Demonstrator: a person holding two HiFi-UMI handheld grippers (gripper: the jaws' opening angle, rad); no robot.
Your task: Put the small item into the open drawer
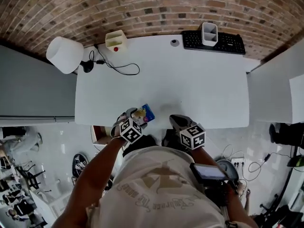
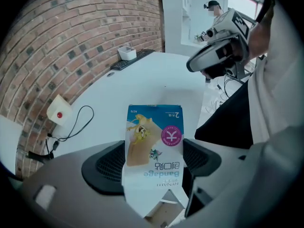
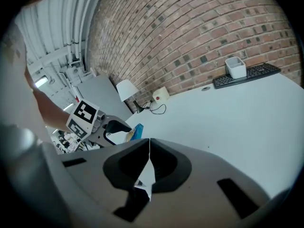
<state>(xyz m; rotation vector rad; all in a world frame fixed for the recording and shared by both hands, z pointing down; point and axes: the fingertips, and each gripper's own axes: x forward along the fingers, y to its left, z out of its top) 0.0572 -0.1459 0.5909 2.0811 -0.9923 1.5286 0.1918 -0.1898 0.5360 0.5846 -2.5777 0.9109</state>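
Note:
A small blue and white bandage box is clamped between the two dark pads of my left gripper. In the head view the box sticks out over the near edge of the white desk, with the left gripper shut on it. My right gripper hovers beside it at the same edge. Its jaws are pressed together with nothing between them. A brownish opening shows below the desk edge at the left; whether it is the drawer I cannot tell.
A white lamp and a beige box with a red button, with a black cable, stand at the desk's far left. A black keyboard carrying a white container lies at the far right. A brick wall lies behind the desk.

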